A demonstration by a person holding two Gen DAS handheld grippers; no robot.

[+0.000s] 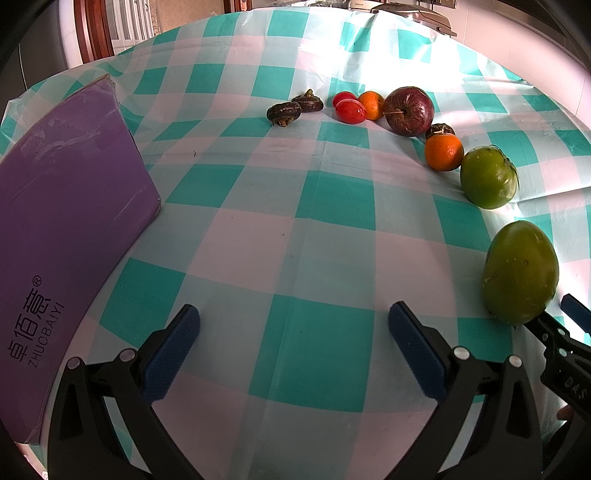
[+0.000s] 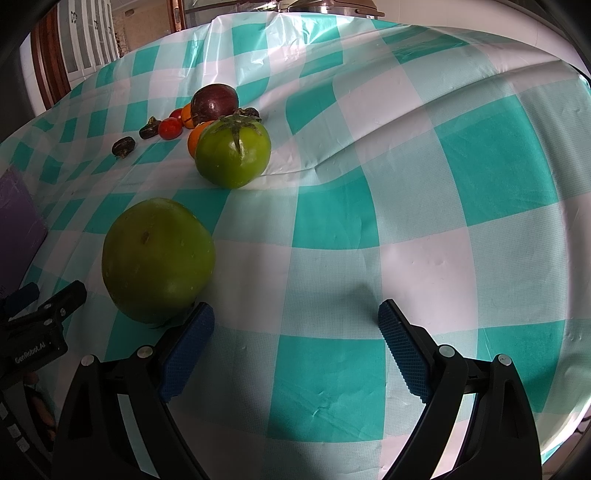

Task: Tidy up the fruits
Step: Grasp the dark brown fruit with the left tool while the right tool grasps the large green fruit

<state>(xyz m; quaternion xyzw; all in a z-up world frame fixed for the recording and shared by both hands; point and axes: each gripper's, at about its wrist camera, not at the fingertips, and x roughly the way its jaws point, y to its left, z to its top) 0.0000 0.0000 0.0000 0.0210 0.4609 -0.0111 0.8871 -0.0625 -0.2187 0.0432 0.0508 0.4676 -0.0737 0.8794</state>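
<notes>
Fruits lie in a curved row on the teal-and-white checked tablecloth (image 1: 295, 229). Nearest me is a large green fruit (image 1: 521, 273) (image 2: 159, 260), then a green fruit with a stem (image 1: 488, 178) (image 2: 232, 152), an orange (image 1: 443, 152), a dark red apple (image 1: 409, 110) (image 2: 215, 100), a second orange (image 1: 372, 105), two red tomatoes (image 1: 349, 109) and small dark brown fruits (image 1: 283, 114). My left gripper (image 1: 294, 325) is open over bare cloth. My right gripper (image 2: 296, 320) is open too, with the large green fruit just left of its left finger.
A purple cardboard box (image 1: 70, 229) stands at the left of the table. Kitchen appliances (image 1: 413, 14) sit beyond the far edge. The right gripper's body (image 1: 565, 354) shows at the lower right of the left wrist view. The cloth is wrinkled near the fruits.
</notes>
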